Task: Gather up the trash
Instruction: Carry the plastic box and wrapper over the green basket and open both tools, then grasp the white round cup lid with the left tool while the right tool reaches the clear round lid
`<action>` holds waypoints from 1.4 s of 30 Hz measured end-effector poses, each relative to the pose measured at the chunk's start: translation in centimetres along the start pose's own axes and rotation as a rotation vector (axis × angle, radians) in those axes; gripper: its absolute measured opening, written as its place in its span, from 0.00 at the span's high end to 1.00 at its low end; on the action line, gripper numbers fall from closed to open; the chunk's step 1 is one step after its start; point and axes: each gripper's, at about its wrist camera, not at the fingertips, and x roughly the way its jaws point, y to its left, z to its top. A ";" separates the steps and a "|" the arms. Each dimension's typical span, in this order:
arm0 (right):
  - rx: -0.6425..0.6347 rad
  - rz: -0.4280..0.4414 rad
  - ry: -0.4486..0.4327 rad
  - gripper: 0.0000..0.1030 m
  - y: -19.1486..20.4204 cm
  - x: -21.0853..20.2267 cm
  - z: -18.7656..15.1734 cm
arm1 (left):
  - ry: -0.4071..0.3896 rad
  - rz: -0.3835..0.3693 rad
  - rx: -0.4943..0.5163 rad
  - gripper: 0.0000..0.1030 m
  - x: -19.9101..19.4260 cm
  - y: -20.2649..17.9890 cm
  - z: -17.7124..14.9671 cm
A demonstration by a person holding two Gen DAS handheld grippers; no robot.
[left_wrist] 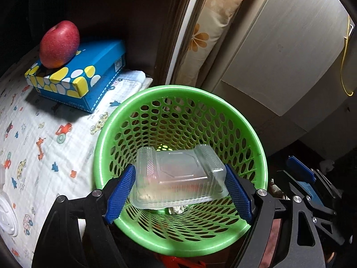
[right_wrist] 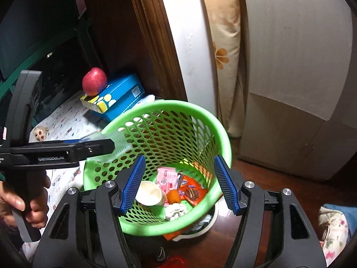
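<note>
My left gripper (left_wrist: 179, 191) is shut on a clear plastic clamshell container (left_wrist: 178, 176) and holds it over the mouth of the green mesh trash basket (left_wrist: 263, 154). In the right wrist view the left gripper (right_wrist: 111, 144) reaches in from the left with the clear container (right_wrist: 116, 143) above the basket's rim (right_wrist: 226, 138). My right gripper (right_wrist: 178, 184) is open and empty above the basket. Inside lie a white cup (right_wrist: 149, 193), a pink wrapper (right_wrist: 166, 178), an orange snack packet (right_wrist: 191, 189) and crumpled paper (right_wrist: 176, 211).
A red apple (left_wrist: 59, 43) sits on a blue tissue box (left_wrist: 89, 78) on a cartoon-print cloth (left_wrist: 44, 138) left of the basket. A white cabinet (left_wrist: 283, 53) and a flowered pillow (left_wrist: 207, 33) stand behind. A small doll (right_wrist: 40, 132) lies on the cloth.
</note>
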 end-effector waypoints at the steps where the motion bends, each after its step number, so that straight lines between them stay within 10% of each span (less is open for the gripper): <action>1: 0.002 -0.003 -0.004 0.38 -0.1 -0.2 0.0 | 0.001 -0.007 0.006 0.21 0.2 -0.3 0.0; 13: -0.007 0.027 -0.017 0.36 0.7 -0.8 0.1 | -0.054 -0.027 -0.034 0.17 -2.6 1.5 -1.2; 31: -0.179 0.210 0.045 0.30 13.1 2.7 0.5 | -0.172 0.384 -0.307 0.14 -10.8 19.0 -8.1; 42: -0.278 0.302 0.100 0.27 20.6 4.6 -0.7 | -0.112 0.505 -0.415 0.10 -11.3 28.0 -12.9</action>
